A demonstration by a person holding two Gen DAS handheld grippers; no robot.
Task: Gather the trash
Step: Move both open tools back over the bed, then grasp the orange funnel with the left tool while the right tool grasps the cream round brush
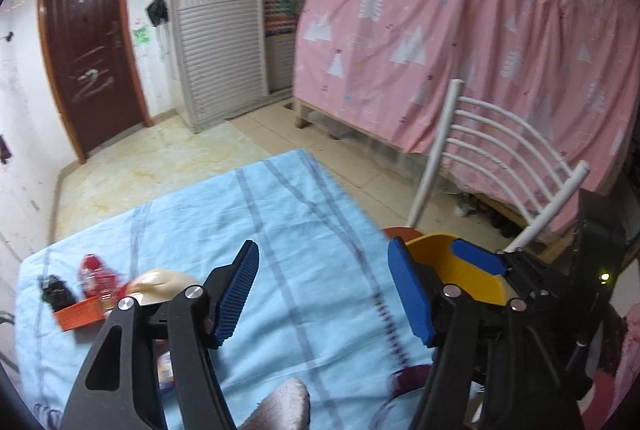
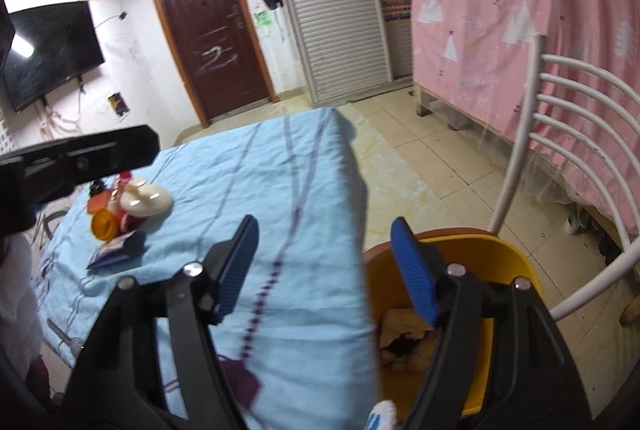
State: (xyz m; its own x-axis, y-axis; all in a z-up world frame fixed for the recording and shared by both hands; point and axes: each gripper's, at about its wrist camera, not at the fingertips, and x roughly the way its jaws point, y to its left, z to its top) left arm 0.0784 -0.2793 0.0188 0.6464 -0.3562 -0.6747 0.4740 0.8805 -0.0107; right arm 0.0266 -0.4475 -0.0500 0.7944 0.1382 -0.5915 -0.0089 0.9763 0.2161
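Observation:
My left gripper hangs open over a table under a light blue cloth, with nothing between its blue pads. Far left on the cloth lies a cluster of trash: an orange box, a red packet, a black item and a cream lid. My right gripper is open and empty too, straddling the table's right edge. Its right finger reaches over a yellow bin that holds brownish crumpled trash. The same cluster shows at mid left: the cream lid, an orange cup, a blue packet.
The bin stands on a white-backed chair right of the table. Behind it hangs a pink curtain. A dark door, a white slatted cupboard and a wall television line the far side, with tiled floor between.

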